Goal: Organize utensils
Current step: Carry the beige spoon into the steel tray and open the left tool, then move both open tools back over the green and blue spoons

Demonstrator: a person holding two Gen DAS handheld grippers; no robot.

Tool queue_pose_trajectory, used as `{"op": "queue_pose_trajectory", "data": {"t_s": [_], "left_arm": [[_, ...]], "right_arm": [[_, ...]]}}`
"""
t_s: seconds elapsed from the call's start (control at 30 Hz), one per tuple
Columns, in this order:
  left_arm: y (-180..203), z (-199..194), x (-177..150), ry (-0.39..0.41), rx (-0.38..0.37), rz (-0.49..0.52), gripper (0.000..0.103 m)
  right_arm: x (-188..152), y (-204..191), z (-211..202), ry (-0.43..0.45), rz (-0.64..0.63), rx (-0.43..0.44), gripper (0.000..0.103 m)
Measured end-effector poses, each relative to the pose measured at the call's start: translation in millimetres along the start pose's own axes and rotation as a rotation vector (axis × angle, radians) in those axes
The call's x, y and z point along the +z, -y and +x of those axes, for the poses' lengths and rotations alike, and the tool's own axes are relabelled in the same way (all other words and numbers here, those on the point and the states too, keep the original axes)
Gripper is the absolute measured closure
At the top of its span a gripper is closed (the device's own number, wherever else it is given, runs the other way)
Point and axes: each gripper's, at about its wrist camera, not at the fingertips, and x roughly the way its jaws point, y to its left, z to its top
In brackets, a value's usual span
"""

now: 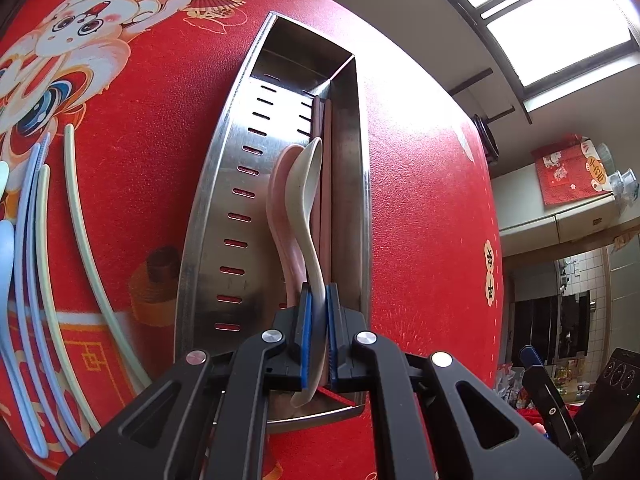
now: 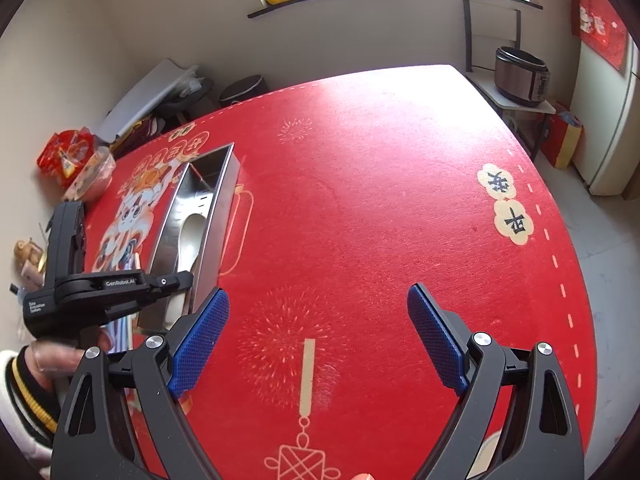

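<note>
Red printed cloth (image 1: 132,216) covers the bench. In the left wrist view, going left to right: loose utensils lie on the cloth at the left edge, all with long axes running roughly near-to-far. Counted there: two blue chopsticks (image 1: 28,280), two pale green chopsticks (image 1: 80,240), and one blue spoon (image 1: 6,264), partly cut off by the frame edge.

Next is one steel tray (image 1: 224,184), long and narrow, its long axis also near-to-far, with a row of slots along its left inner wall. Inside it lie one pink spoon (image 1: 280,200) and one white spoon (image 1: 310,200), side by side and touching, bowls pointing to the far end, handles toward the camera. Just right of them two brown chopsticks (image 1: 324,168) lie along the same axis against the tray's right wall.

The left gripper (image 1: 319,320) has its jaws pinching the white spoon's handle; the blue pads press it on both sides, over the near end of the tray.

In the right wrist view, a hand (image 2: 52,360) with a striped cuff holds the left gripper at the left, over the tray. The right gripper (image 2: 320,340) hangs over bare cloth to the right of the tray, jaws spread wide with nothing between them.
</note>
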Motion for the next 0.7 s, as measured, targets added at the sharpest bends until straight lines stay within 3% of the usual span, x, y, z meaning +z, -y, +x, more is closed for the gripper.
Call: {"op": "queue_pose_trajectory", "data": {"t_s": [0.2,0.43,0.7], "left_arm": [[5.8,-6.1,-1.0,0.010,0.018,0.036,0.087],[14.6,-32.8,-5.0,0.059,0.024,0.121,0.087],[-12.0,-90.6,-21.2,0.153,0.140,0.235,0.072]], "right_arm": [[-1.2,1.9,-3.2,0.008,0.012,-0.034,0.016],[0.1,-5.9,-7.6,0.040,0.021,-0.023,0.016],[-2.3,-37.0,-0.6,0.067,0.029,0.055,0.016]]}}
